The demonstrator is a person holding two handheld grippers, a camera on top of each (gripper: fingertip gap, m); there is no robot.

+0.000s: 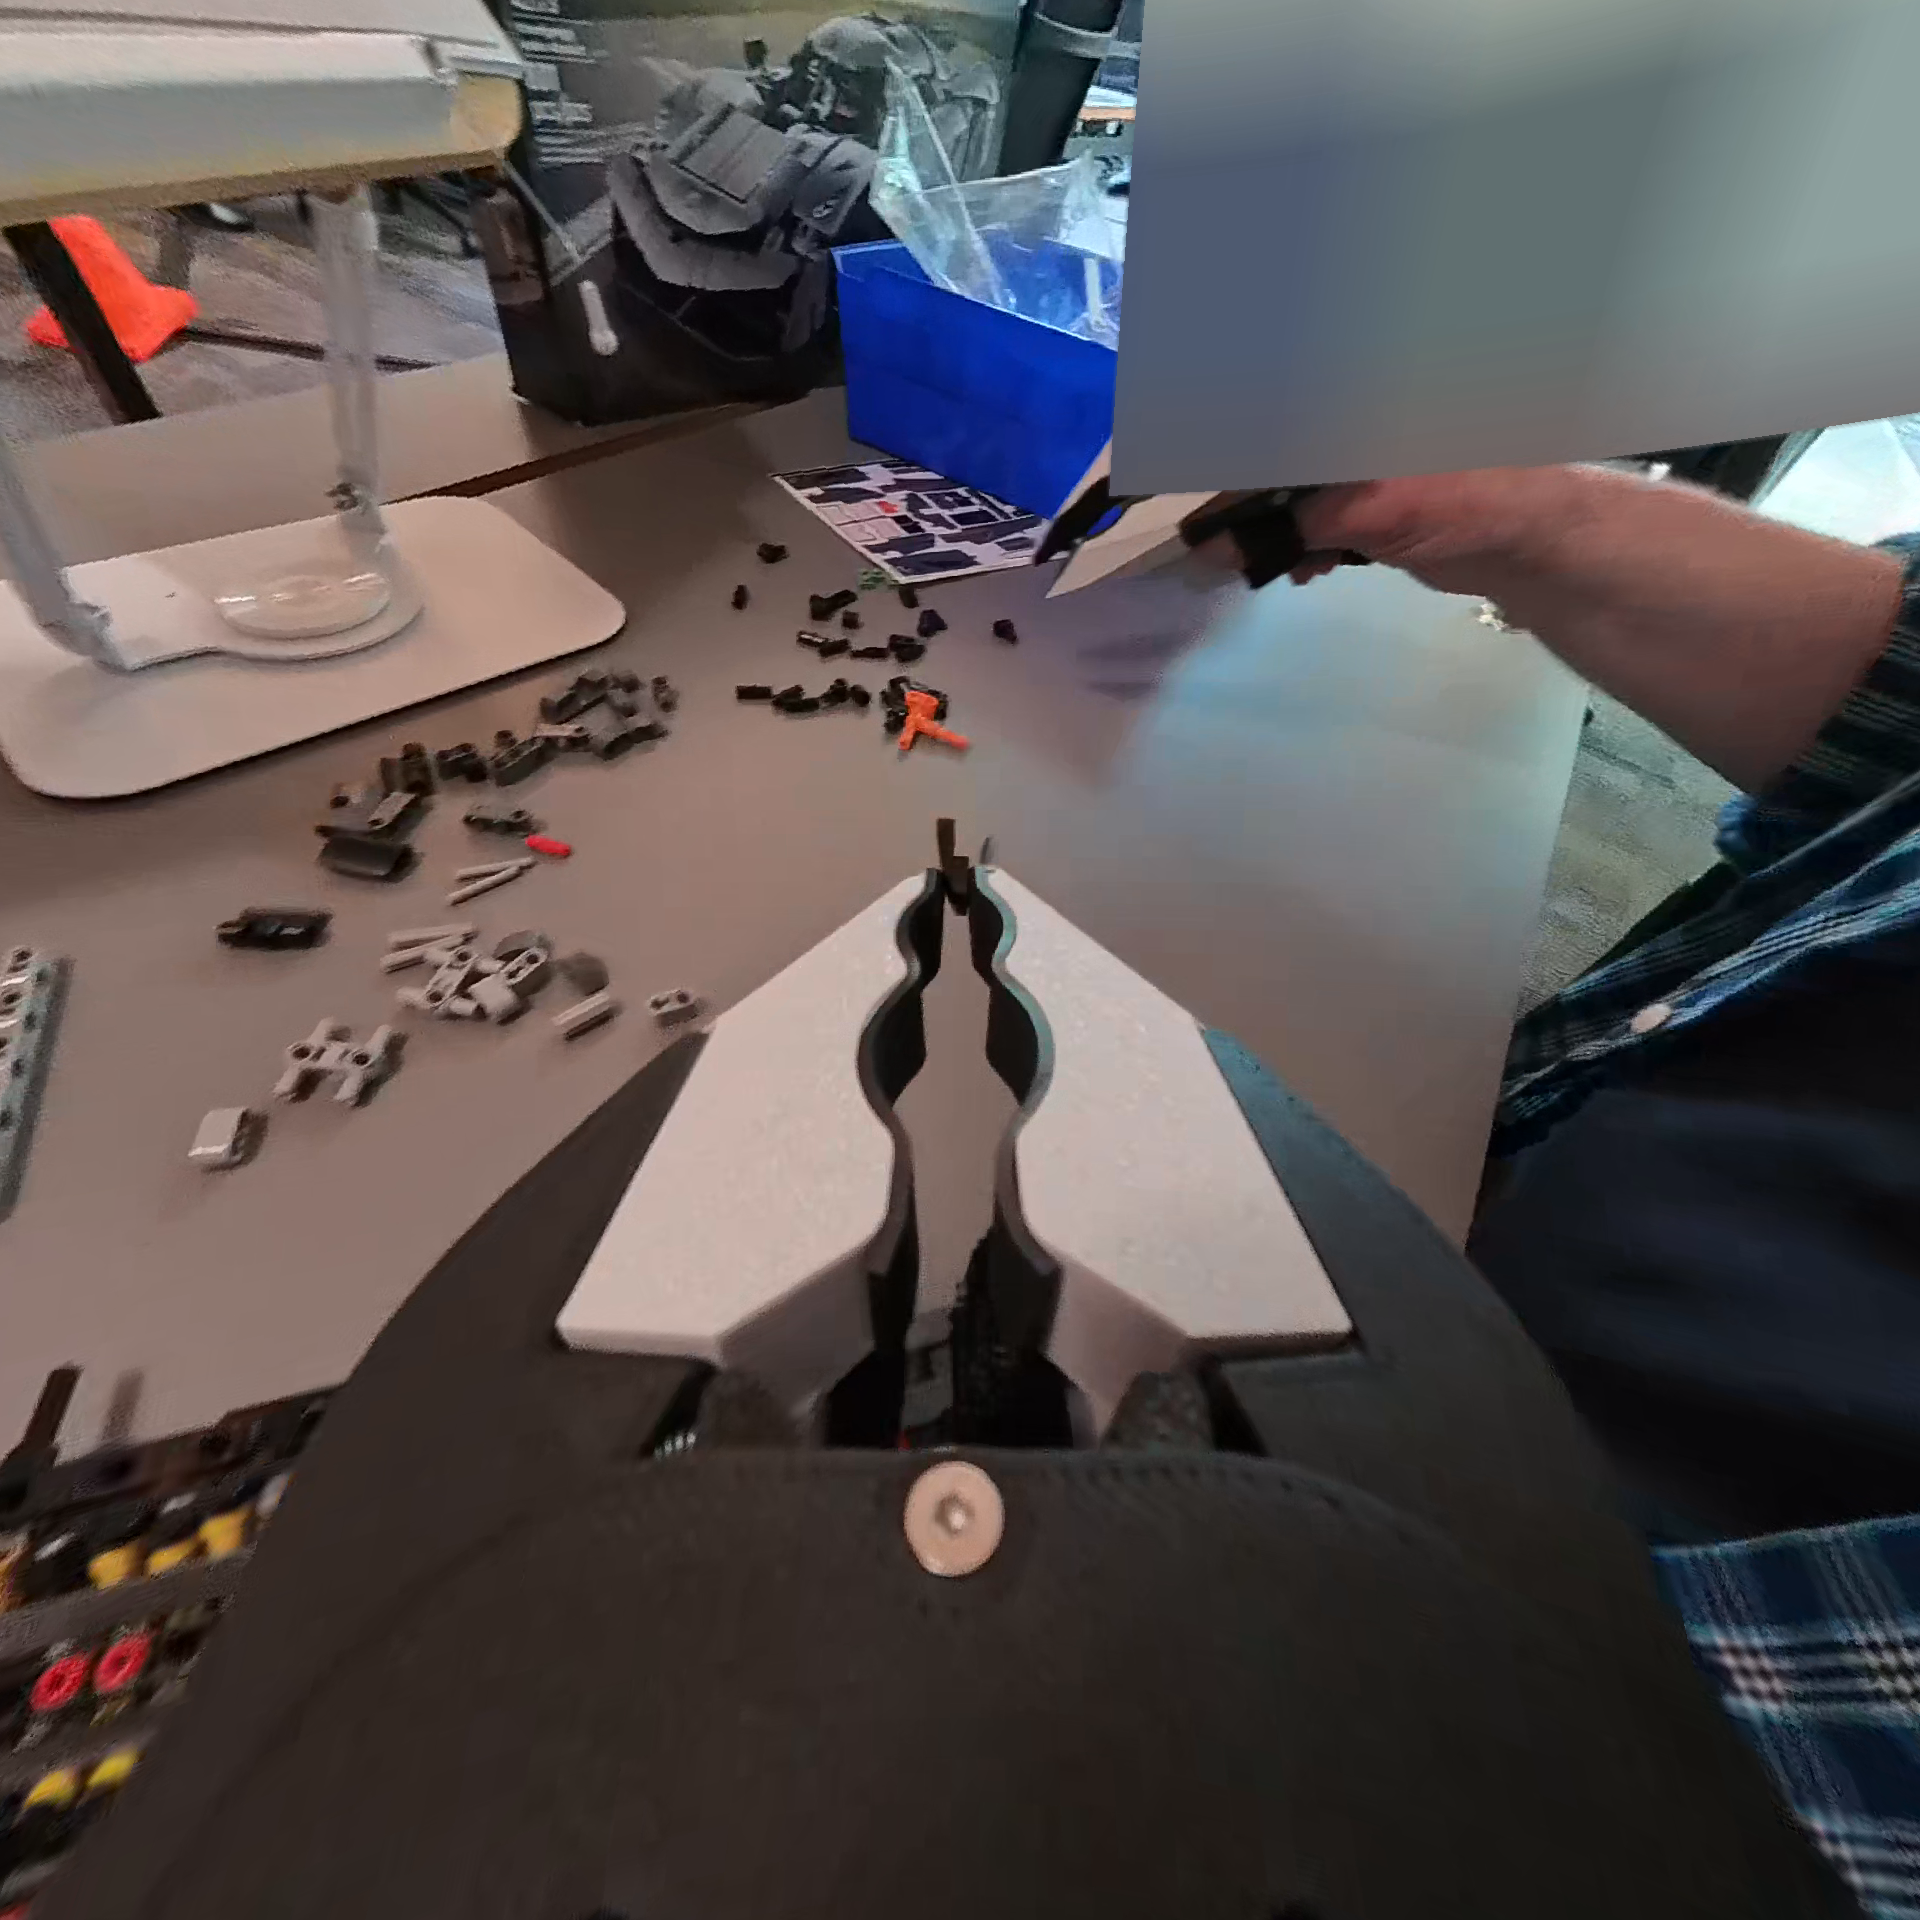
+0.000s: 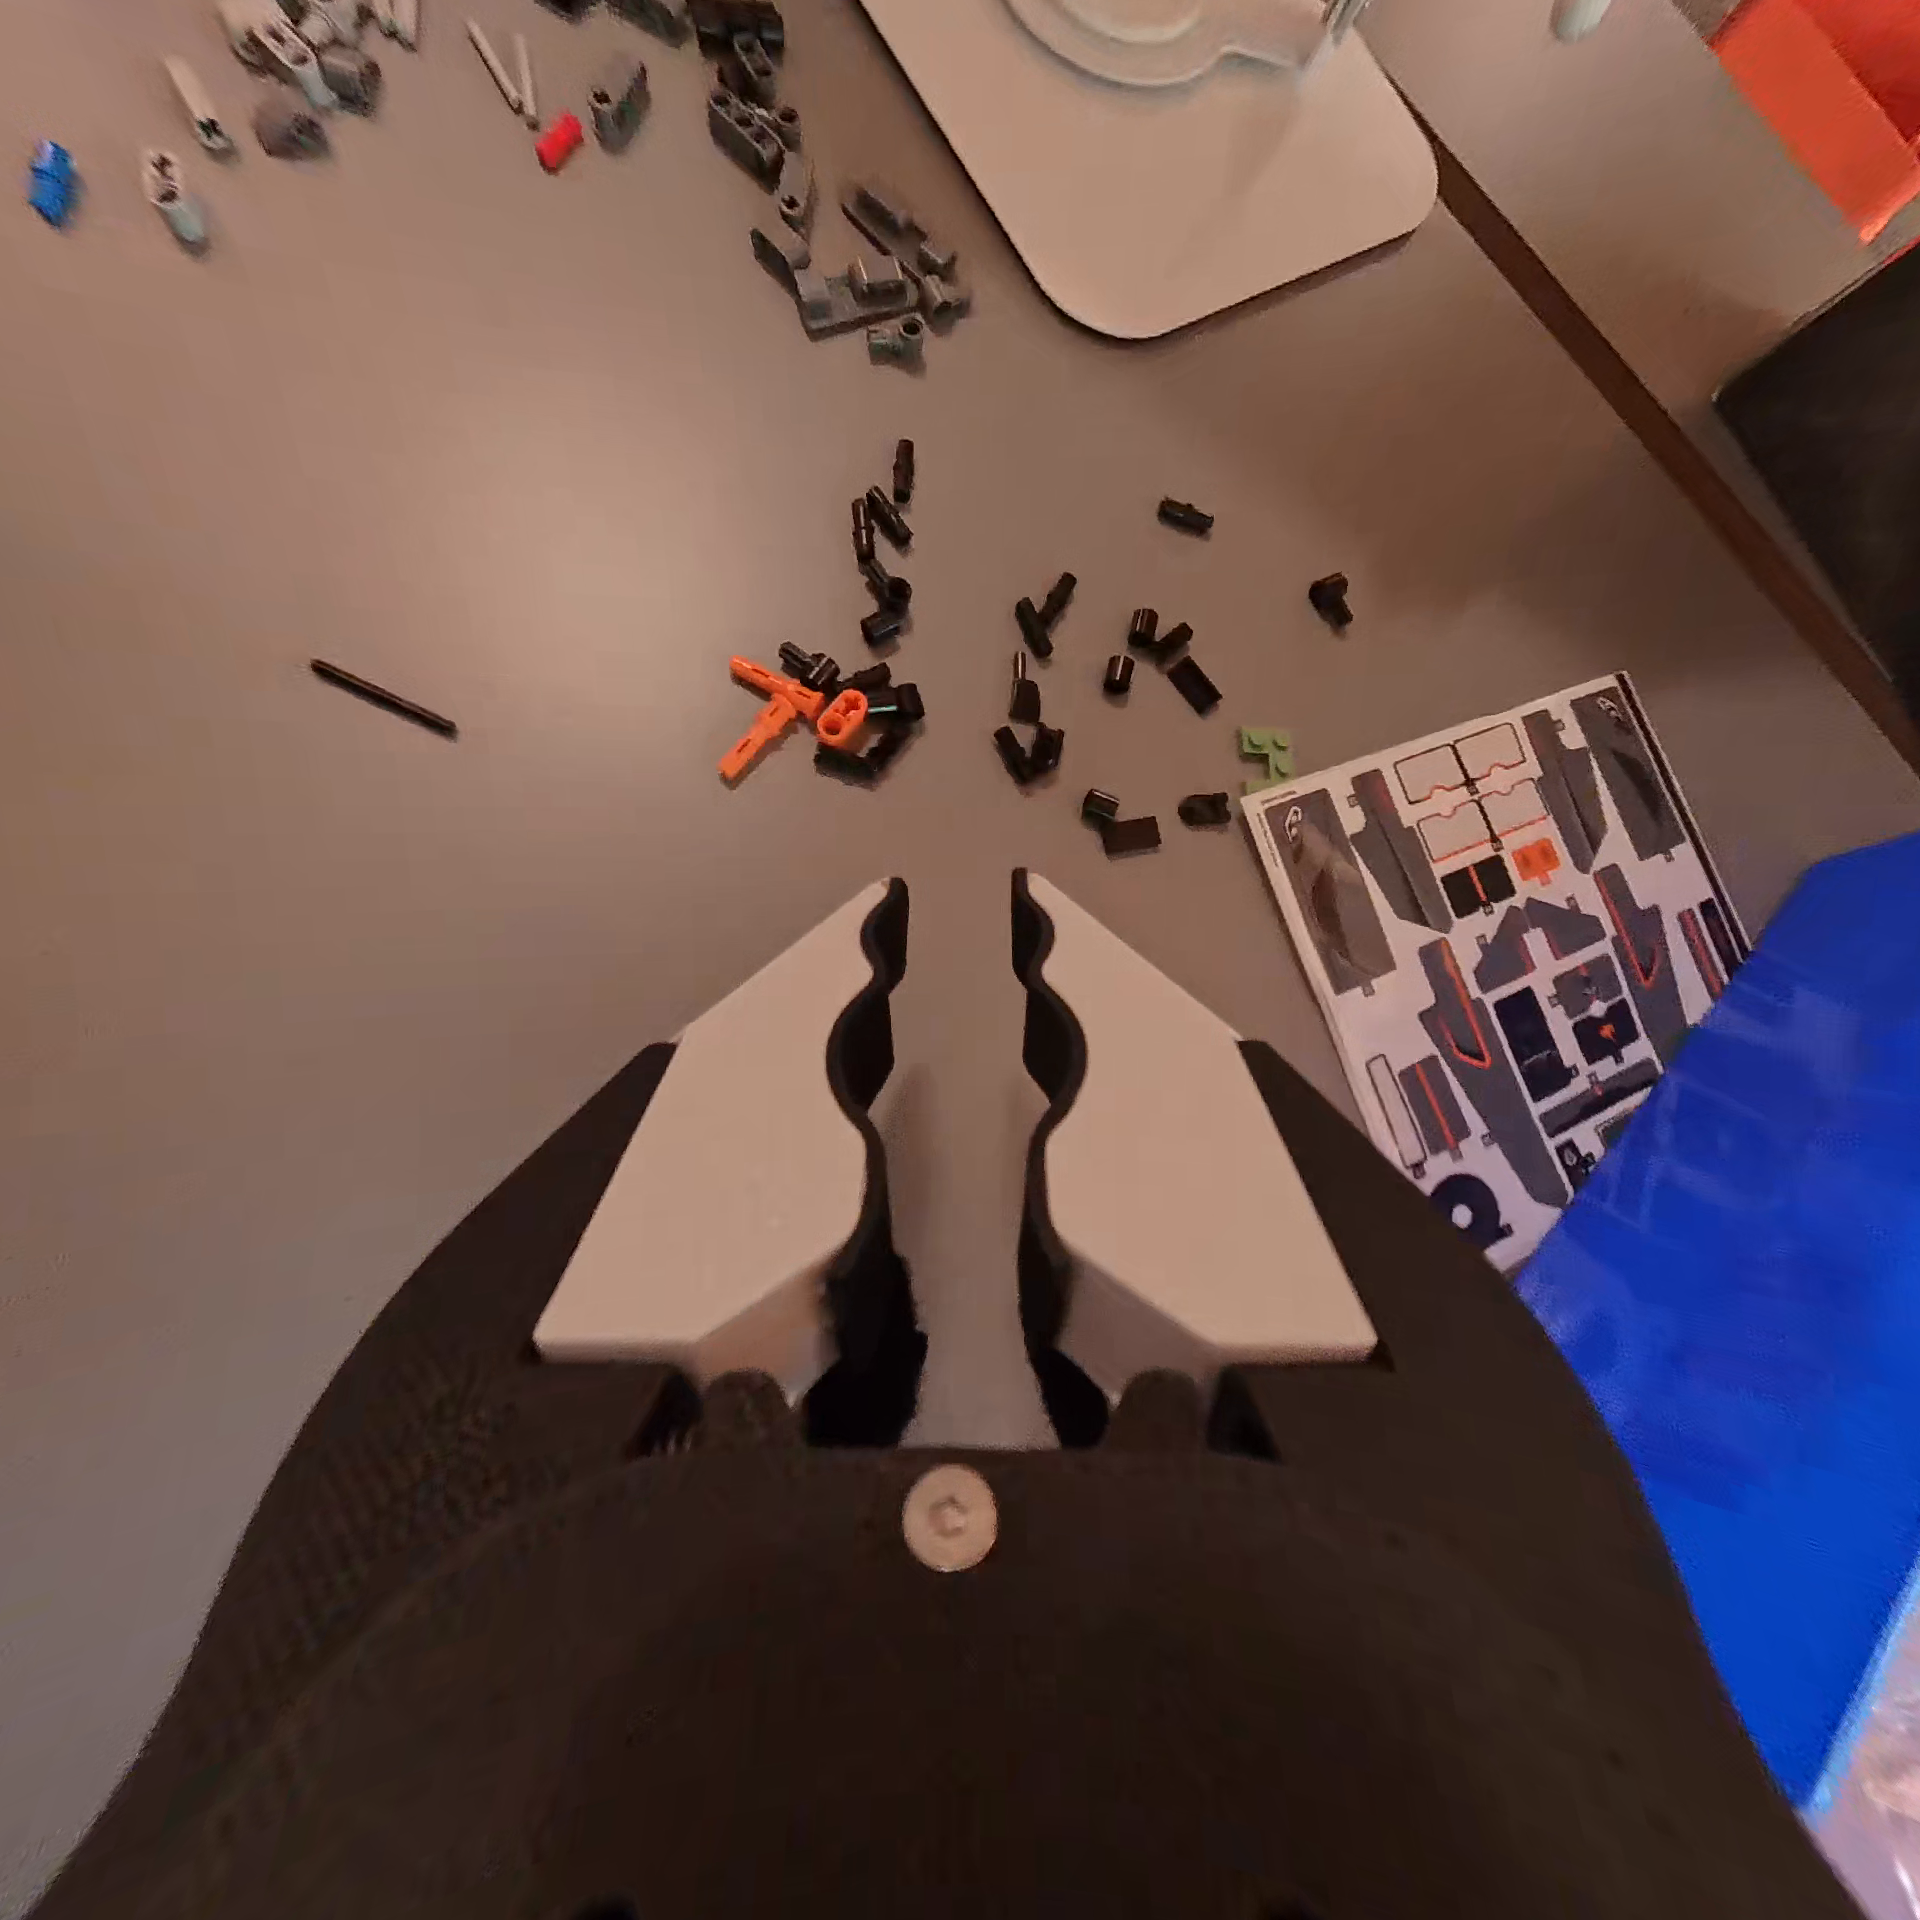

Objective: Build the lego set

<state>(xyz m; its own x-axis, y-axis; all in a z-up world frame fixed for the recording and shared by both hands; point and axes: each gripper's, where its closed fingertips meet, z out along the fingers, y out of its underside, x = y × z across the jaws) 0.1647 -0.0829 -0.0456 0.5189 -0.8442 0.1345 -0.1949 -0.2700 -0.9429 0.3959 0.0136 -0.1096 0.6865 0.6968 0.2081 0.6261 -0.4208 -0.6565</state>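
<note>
My left gripper [image 1: 958,883] is shut on a small black pin [image 1: 950,850] that sticks up from its tips, held above the grey table. My right gripper [image 2: 958,891] is open and empty, hovering just short of a scatter of small black pins [image 2: 1039,665] and orange pieces [image 2: 795,712]. A thin black axle [image 2: 382,698] lies alone to the left. Grey pieces [image 1: 468,971] and dark grey pieces [image 1: 499,758] lie in loose piles on the table. The orange pieces [image 1: 925,720] also show in the left wrist view. The right gripper [image 1: 1132,545] shows far off there, blurred.
A sticker sheet [image 2: 1496,935] lies right of the pins, next to a blue bin [image 2: 1766,1247]. A white monitor stand base [image 2: 1164,177] sits at the back. A partly built dark assembly [image 1: 94,1621] with yellow and red pins is at lower left. A person's arm [image 1: 1621,613] reaches in. The gap from one gripper's tips to the other's is roughly 25 cm. Between my right fingertips and the thin black axle [image 2: 382,698] there is roughly 12 cm.
</note>
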